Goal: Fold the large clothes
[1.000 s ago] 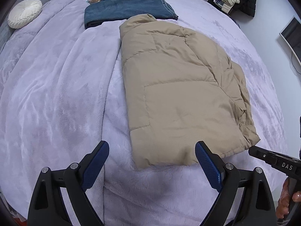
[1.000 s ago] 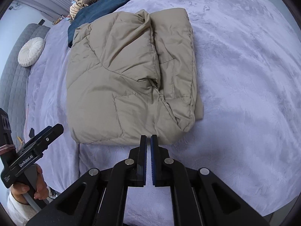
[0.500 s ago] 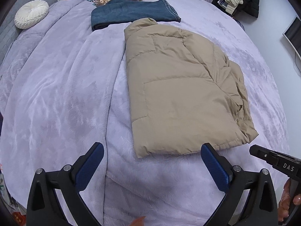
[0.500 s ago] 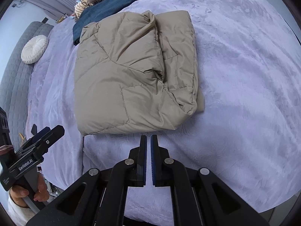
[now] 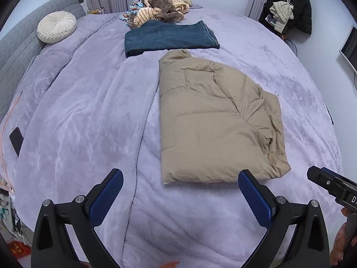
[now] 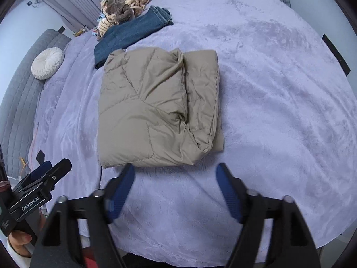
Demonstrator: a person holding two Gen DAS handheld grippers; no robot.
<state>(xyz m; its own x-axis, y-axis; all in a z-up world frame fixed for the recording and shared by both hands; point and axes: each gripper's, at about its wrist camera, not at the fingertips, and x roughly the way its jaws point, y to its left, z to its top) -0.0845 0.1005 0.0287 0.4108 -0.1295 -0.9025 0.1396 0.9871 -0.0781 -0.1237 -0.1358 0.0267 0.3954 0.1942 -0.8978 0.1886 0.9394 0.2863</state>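
A tan puffer jacket (image 5: 214, 120) lies folded lengthwise on the lilac bed cover (image 5: 89, 116), collar at the far end; it also shows in the right wrist view (image 6: 156, 109). My left gripper (image 5: 180, 189) is open and empty, held just short of the jacket's near hem. My right gripper (image 6: 176, 183) is open and empty, also just short of the near hem. Neither touches the jacket.
Folded blue jeans (image 5: 169, 38) lie beyond the jacket's collar, with a heap of striped and brown clothes (image 5: 160, 9) behind them. A round cream cushion (image 5: 57, 26) rests by the grey headboard (image 5: 20, 44). A dark phone (image 5: 16, 138) lies at the left edge.
Both grippers have drawn back from the jacket toward the near edge of the bed. My right gripper, shut before, has opened. The jacket has not moved.
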